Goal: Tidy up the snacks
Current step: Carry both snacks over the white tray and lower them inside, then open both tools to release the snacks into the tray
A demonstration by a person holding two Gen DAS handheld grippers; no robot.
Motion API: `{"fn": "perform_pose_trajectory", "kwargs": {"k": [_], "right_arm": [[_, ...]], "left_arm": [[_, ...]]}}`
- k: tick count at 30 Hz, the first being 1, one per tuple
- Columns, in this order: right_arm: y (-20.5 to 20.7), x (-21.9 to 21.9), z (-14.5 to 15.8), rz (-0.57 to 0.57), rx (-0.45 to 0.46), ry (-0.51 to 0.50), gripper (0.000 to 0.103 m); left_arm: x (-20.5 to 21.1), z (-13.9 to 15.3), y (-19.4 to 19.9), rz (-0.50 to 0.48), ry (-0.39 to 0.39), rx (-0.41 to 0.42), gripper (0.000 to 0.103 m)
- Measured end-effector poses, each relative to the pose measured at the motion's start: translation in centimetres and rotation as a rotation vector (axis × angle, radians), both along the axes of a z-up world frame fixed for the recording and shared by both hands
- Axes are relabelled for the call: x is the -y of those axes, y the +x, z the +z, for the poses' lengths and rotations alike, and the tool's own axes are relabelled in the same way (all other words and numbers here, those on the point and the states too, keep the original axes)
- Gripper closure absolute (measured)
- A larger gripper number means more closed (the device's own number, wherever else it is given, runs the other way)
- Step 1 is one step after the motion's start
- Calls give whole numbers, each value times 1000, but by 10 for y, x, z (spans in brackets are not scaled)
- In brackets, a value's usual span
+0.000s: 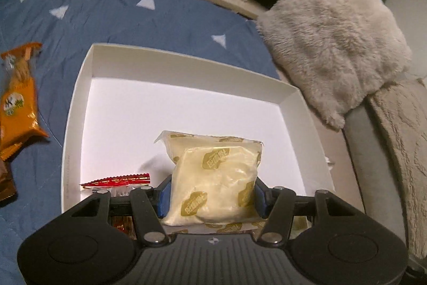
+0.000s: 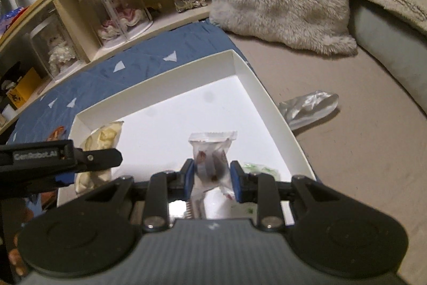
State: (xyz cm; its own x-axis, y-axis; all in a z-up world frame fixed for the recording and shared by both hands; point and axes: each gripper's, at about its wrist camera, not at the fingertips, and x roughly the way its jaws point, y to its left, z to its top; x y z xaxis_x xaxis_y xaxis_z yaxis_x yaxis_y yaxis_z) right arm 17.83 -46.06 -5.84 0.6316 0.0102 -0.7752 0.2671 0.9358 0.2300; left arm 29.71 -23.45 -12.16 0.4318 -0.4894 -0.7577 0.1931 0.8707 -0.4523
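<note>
My left gripper [image 1: 212, 195] is shut on a cream-yellow snack packet [image 1: 213, 178] and holds it over the near part of a shallow white box [image 1: 186, 63]. A red-edged wrapper [image 1: 117, 180] lies in the box by the left finger. In the right wrist view my right gripper [image 2: 210, 183] is shut on a small clear packet with dark pieces [image 2: 210, 154], held over the same white box [image 2: 267, 95]. A green-speckled wrapper [image 2: 260, 168] lies in the box beside the right finger. The left gripper's black arm [image 2: 80, 156] and its cream packet [image 2: 104, 138] show at the left.
An orange snack bag [image 1: 18, 103] lies on the blue quilt [image 1: 120, 20] left of the box. Fluffy beige cushions [image 1: 333, 36] sit to the right. A crumpled silver wrapper [image 2: 309, 106] lies right of the box. A curved shelf with clear cases [image 2: 114, 7] runs behind.
</note>
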Motion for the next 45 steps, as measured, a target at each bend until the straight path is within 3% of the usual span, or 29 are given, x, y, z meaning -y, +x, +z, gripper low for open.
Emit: {"fn": "perform_pose_trajectory", "kwargs": {"k": [6,15,18,19,21,32,45], "right_arm": [[11,4,-13,6,-54,5,69],[20,5,-28,10,-103,39,69],[21,5,-28,-1,-104,24,66],[21,5,-27,-5,-106,20,61],[21,4,-27,-7,-108,14,57],[12,1,-15,-8,-94,-5,55],[-13,-16,14,15,-45,-79,42]], "left_arm": [[-1,-24,14,7,4,-52,44],[-4,-22,24,16,19,-25,44],[-4,-21,22,10,25,-26,40],[-3,-21,21,7,30,-26,36],[-2,-18,19,-2,36,-19,35],[-4,11,2,-40,101,28,35],[-19,33,-28,-78,157,68,34]]}}
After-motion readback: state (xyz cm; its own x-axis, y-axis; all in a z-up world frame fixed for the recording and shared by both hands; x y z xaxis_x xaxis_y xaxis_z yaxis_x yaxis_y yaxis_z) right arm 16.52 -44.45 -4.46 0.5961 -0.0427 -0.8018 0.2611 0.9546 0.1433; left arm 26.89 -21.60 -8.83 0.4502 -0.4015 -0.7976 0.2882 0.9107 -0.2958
